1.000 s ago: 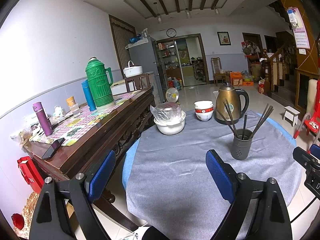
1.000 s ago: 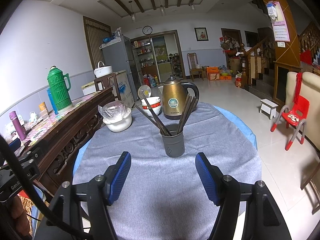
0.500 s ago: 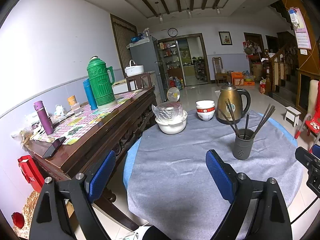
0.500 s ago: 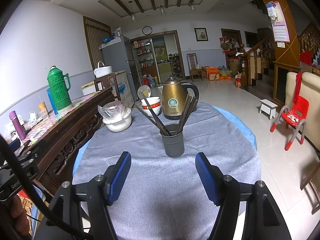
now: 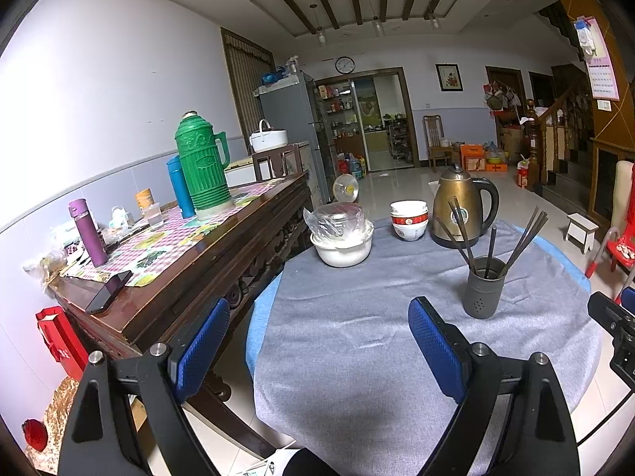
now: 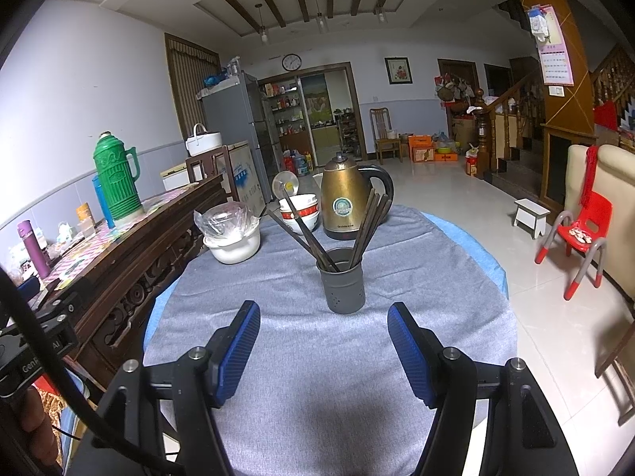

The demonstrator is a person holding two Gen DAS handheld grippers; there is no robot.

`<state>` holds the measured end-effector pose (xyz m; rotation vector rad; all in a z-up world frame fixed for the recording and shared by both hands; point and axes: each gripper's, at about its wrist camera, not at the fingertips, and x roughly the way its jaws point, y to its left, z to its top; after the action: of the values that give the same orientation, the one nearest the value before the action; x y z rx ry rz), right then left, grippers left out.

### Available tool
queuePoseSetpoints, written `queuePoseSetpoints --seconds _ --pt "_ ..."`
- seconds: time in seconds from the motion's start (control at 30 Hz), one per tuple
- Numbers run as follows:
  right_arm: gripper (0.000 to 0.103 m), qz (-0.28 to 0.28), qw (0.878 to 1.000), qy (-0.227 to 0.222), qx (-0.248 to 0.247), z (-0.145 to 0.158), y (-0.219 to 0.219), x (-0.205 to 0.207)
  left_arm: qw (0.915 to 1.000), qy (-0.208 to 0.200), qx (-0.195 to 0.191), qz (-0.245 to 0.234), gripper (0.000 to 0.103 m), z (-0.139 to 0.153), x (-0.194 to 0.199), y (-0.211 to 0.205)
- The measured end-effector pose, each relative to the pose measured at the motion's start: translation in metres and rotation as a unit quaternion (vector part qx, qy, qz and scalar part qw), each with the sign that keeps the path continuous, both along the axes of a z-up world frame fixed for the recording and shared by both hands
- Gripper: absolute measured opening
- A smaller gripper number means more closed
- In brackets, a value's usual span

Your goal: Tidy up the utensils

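Note:
A dark grey holder (image 6: 344, 282) stands on the round table's grey cloth (image 6: 301, 357), with several dark chopsticks (image 6: 367, 223) leaning out of it. It also shows in the left wrist view (image 5: 485, 292), with its chopsticks (image 5: 526, 236). My right gripper (image 6: 323, 351) is open and empty, just in front of the holder. My left gripper (image 5: 317, 347) is open and empty, over the table's left edge, left of and nearer than the holder.
A brass kettle (image 6: 345, 202), stacked red-and-white bowls (image 6: 299, 212) and a plastic-covered white bowl (image 6: 232, 238) stand behind the holder. A wooden sideboard (image 5: 178, 277) with a green thermos (image 5: 202, 174) and bottles borders the table's left. A red child chair (image 6: 575, 238) stands at right.
The left wrist view has shifted slightly, with the holder and kettle now a little farther. The right gripper has hardly moved. Both stay open.

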<state>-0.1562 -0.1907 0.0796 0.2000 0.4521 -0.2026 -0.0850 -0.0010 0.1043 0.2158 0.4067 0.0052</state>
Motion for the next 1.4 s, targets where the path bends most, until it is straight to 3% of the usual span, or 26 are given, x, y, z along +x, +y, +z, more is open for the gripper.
queuePoseSetpoints --seconds 1.4 --pt "0.07 -0.002 1.0 0.0 -0.003 0.0056 0.0013 0.0 1.0 -0.003 -0.002 0.009 0.092 0.0047 -0.0015 0.0009"
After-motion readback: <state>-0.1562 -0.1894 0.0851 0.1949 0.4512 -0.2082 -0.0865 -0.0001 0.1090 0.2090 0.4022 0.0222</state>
